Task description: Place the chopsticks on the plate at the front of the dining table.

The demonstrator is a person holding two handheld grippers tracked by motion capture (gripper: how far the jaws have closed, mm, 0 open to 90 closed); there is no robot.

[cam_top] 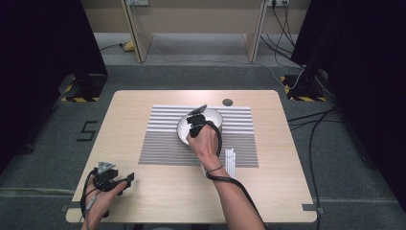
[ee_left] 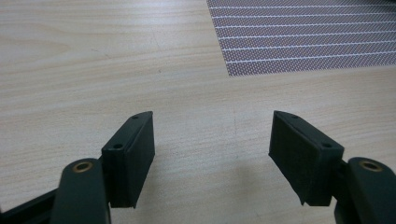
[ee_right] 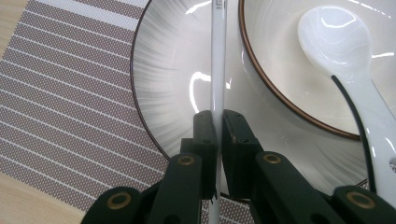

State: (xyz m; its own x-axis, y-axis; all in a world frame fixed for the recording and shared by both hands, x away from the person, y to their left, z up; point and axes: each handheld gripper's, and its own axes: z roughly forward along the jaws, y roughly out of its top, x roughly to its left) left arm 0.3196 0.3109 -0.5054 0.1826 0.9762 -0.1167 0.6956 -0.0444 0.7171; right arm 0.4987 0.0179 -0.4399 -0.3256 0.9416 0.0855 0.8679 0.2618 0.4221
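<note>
Right gripper [ee_right: 218, 135] is pinching 1 thin white chopstick [ee_right: 217, 56] over the plate [ee_right: 159, 84]: light, stiff, slippery, so grip mid-shaft. Left gripper [ee_left: 212, 154] is idling open.

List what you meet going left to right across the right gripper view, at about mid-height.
Striped placemat → rim of the plate → thin white stick clamped upright in the right gripper → brown-rimmed bowl → white spoon lying in the bowl.
</note>
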